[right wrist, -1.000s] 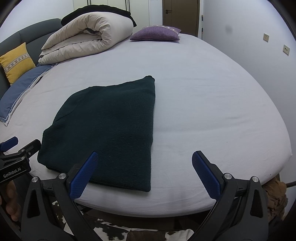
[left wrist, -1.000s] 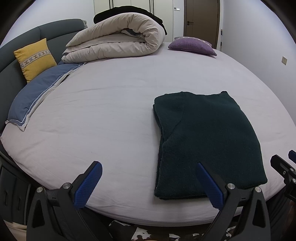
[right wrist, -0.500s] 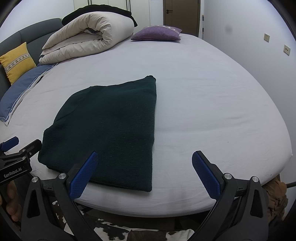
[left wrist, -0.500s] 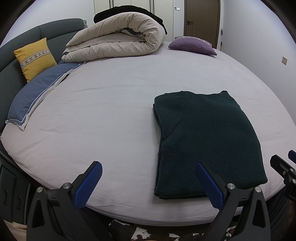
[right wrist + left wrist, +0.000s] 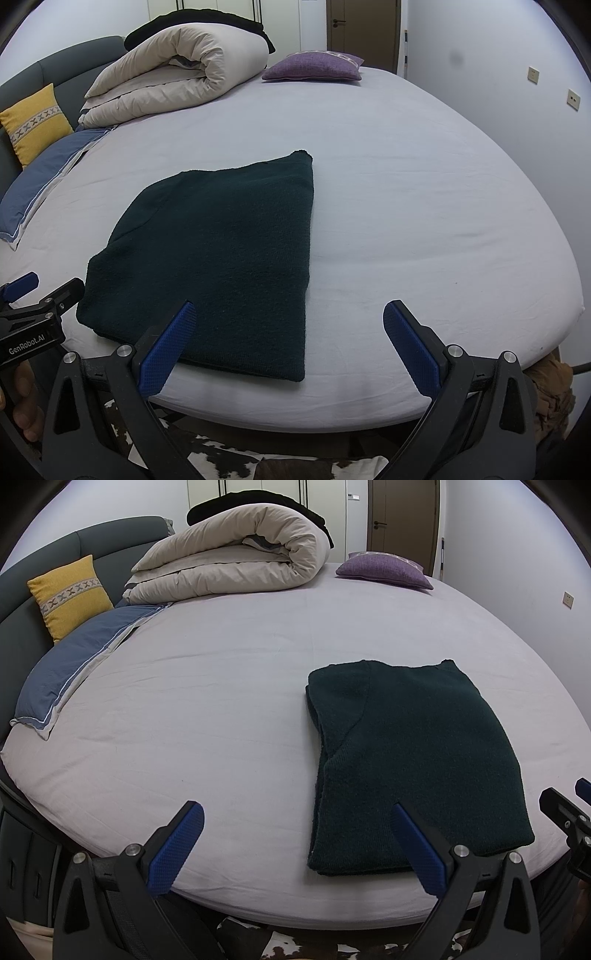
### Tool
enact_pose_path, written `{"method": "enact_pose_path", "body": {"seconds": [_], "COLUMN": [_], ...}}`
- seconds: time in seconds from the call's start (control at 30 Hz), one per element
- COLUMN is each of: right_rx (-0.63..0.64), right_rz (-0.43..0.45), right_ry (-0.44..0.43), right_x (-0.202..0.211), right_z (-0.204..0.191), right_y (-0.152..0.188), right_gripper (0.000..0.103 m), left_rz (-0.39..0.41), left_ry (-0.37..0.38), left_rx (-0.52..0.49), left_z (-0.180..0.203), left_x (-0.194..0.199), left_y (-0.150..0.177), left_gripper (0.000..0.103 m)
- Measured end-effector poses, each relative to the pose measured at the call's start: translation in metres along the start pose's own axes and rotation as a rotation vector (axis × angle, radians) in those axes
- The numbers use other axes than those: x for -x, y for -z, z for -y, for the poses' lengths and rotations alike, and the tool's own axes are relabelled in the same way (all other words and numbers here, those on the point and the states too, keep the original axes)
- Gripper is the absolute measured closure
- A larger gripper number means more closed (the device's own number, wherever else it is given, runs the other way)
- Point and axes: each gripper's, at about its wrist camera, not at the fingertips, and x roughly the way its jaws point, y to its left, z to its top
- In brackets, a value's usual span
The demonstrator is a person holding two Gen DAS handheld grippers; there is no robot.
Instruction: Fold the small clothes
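A dark green knitted sweater [image 5: 413, 760] lies folded into a flat rectangle near the front edge of the bed [image 5: 207, 709]; the right wrist view shows the sweater [image 5: 221, 251] left of centre. My left gripper [image 5: 295, 843] hangs open just off the bed's front edge, left of the sweater, with its right finger over the sweater's near corner. My right gripper [image 5: 288, 343] is open too, holding nothing, at the sweater's near right corner. Each gripper shows at the edge of the other's view.
A rolled beige duvet [image 5: 236, 561] with a black garment on top lies at the bed's far side, a purple cushion [image 5: 384, 570] beside it. A blue pillow [image 5: 74, 672] and a yellow cushion [image 5: 68, 594] rest by the grey headboard at left. A cowhide rug [image 5: 229, 458] covers the floor below.
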Motion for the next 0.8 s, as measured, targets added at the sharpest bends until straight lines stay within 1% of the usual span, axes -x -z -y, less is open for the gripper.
{"method": "enact_pose_path", "body": {"seconds": [0.8], "right_rx": [0.000], "right_rz": [0.000], "right_ry": [-0.002], "right_x": [0.0003], "right_z": [-0.0031], "right_y": [-0.0001], "right_gripper": [0.000], "left_rz": [-0.007], "left_ry": [0.004], "left_rx": [-0.006], "left_z": [0.0021], "left_x": [-0.0025], "left_y": [0.0048], "left_gripper": [0.000]}}
